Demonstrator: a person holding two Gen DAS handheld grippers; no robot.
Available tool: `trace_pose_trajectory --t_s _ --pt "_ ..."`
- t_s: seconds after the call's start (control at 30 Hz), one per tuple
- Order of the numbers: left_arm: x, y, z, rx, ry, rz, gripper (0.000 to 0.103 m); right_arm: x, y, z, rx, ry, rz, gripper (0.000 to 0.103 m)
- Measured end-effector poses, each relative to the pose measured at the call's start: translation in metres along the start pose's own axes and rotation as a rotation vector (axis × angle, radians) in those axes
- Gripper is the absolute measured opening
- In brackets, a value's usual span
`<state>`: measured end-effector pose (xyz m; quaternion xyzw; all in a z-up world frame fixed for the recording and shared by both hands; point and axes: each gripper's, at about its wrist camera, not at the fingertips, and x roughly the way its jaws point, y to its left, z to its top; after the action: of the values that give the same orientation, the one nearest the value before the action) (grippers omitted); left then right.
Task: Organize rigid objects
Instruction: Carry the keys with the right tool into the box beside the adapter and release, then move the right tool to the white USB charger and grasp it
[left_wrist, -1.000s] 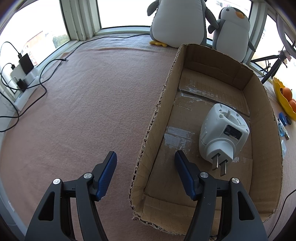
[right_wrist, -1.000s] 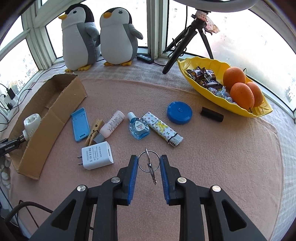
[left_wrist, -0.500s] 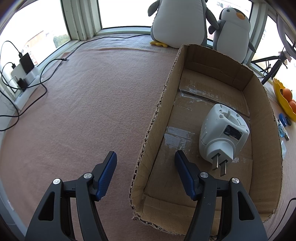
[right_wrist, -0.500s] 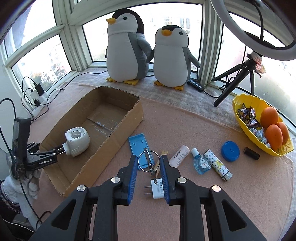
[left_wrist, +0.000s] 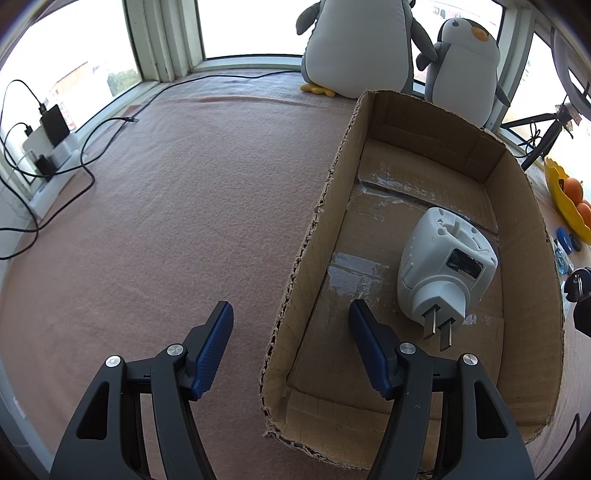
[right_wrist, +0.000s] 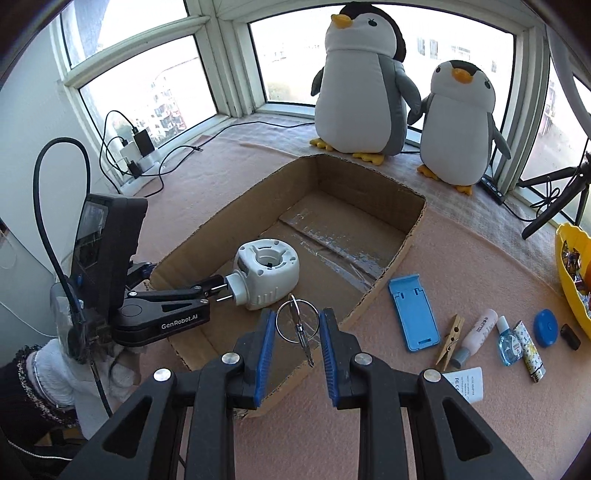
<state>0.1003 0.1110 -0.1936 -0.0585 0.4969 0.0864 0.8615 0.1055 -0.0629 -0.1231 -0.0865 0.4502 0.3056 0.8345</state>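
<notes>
An open cardboard box (left_wrist: 524, 206) (right_wrist: 397, 254) lies on the pink cloth. A white plug adapter (left_wrist: 443, 273) (right_wrist: 267, 277) lies inside it. My left gripper (left_wrist: 291, 339) is open and empty, straddling the box's left wall at its near end; it also shows in the right wrist view (right_wrist: 177, 314). My right gripper (right_wrist: 297, 328) is shut on a metal key ring (right_wrist: 297, 323) with a small clip hanging from it, held above the box's near right wall.
On the cloth right of the box lie a blue phone stand (right_wrist: 415, 312), a clothespin (right_wrist: 448, 343), a small tube (right_wrist: 476, 332), an eye-drop bottle (right_wrist: 508, 339), a lighter (right_wrist: 530, 354), a blue lid (right_wrist: 546, 326) and a white charger (right_wrist: 465, 382). Two plush penguins (right_wrist: 362, 81) stand behind.
My right gripper has carried the key ring left from the loose items to above the box's wall. The left gripper and the adapter have stayed put.
</notes>
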Motion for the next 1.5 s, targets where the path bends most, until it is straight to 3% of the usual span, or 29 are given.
trace_pose_trajectory --t_s 0.5,0.53,0.6,0.67,0.87,1.17,1.5 --pt "0.000 0.001 -0.001 -0.004 -0.002 -0.002 0.065 0.023 0.025 -0.002 -0.021 0.033 0.012 0.023" --pt "0.000 0.001 -0.001 -0.004 -0.002 -0.002 0.065 0.023 0.025 -0.002 -0.021 0.037 0.016 0.025" --pt "0.000 0.001 -0.001 -0.004 -0.002 -0.002 0.065 0.023 0.026 -0.002 -0.022 0.037 0.019 0.045" --pt "0.000 0.001 -0.001 -0.005 -0.002 -0.002 0.065 0.020 0.027 -0.002 -0.028 0.023 0.010 0.056" --pt "0.000 0.000 0.000 -0.002 -0.002 -0.001 0.065 0.014 0.024 -0.002 -0.008 0.006 0.001 0.060" --pt "-0.001 0.000 0.000 -0.002 -0.003 -0.001 0.065 -0.014 -0.011 -0.015 0.084 -0.045 -0.039 0.060" --pt "0.000 0.000 0.000 -0.002 -0.003 -0.001 0.065 -0.044 -0.086 -0.048 0.188 -0.059 -0.196 0.061"
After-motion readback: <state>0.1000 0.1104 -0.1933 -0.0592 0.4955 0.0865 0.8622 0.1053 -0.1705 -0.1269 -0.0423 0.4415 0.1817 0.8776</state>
